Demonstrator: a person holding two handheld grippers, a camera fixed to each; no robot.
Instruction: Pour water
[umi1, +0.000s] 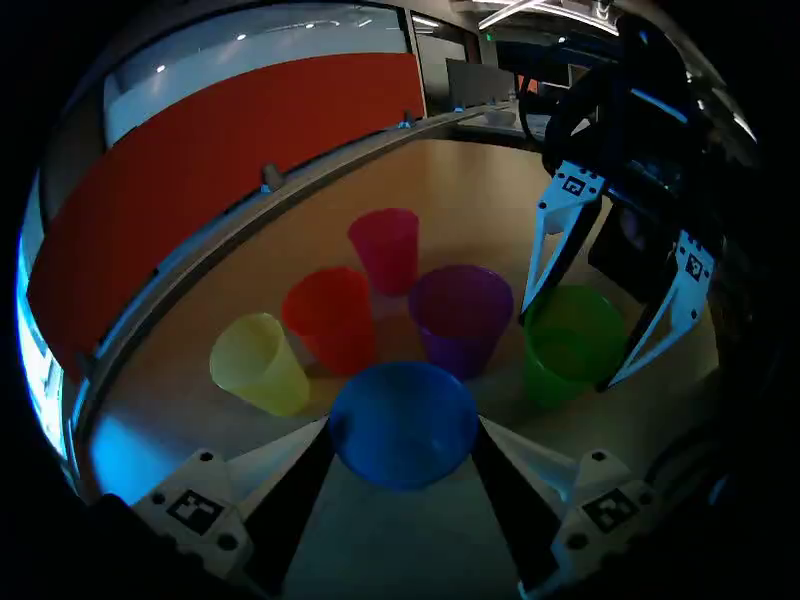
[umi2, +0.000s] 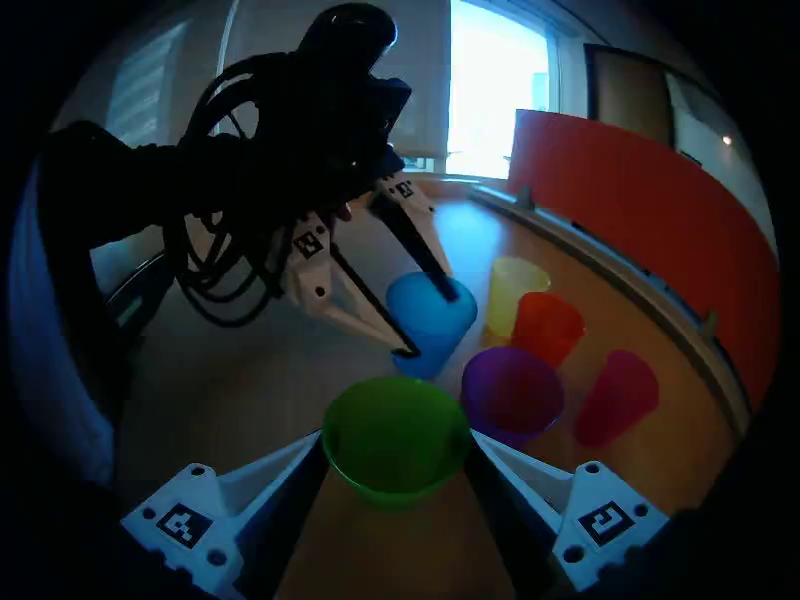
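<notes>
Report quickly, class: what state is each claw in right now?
Left claw: closed on the blue cup.
Right claw: closed on the green cup.

Left gripper view looks from close over the blue cup. Right gripper view faces it, over the green cup. Both cups appear in each.

Wooden table lying under a cluster of upright cups, yellow cup sitting beside orange cup, pink cup standing near purple cup, red partition running along the table edge, window glowing bright
</notes>
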